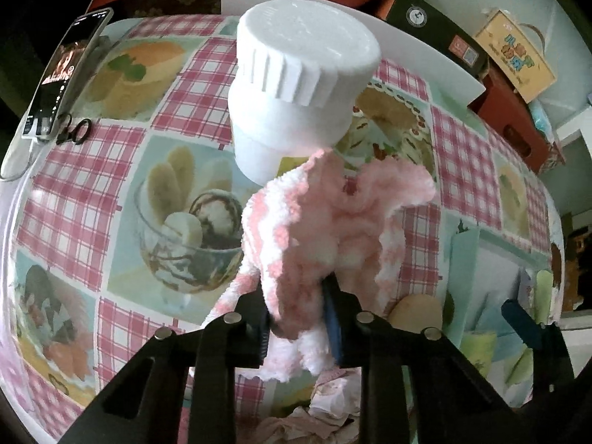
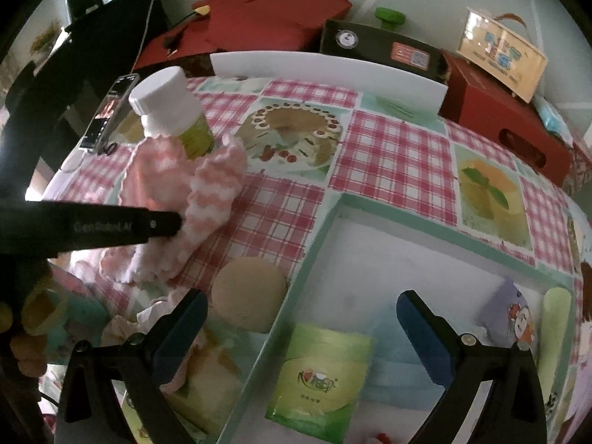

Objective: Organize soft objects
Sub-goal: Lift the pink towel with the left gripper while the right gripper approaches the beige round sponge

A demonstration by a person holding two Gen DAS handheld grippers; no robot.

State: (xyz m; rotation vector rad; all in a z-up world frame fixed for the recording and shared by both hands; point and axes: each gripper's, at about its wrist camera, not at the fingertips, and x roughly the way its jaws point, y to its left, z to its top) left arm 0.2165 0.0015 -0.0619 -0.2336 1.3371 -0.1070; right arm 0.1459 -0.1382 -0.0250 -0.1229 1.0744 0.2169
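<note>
Because the pink-and-white fluffy sock (image 1: 318, 229) is light, limp and easily crushed, it needs only a bunched fold to be gripped, and the left gripper (image 1: 298, 318) has its jaws drawn narrow on just such a fold near the sock's lower end, the pads pressing into the pile. The sock lies on the checked tablecloth (image 1: 111, 148), draped against the white-capped bottle (image 1: 299, 81); its long axis runs from the gripper up toward the bottle. The right gripper (image 2: 303, 336) stands wide and empty over the tray (image 2: 425, 218).
</note>
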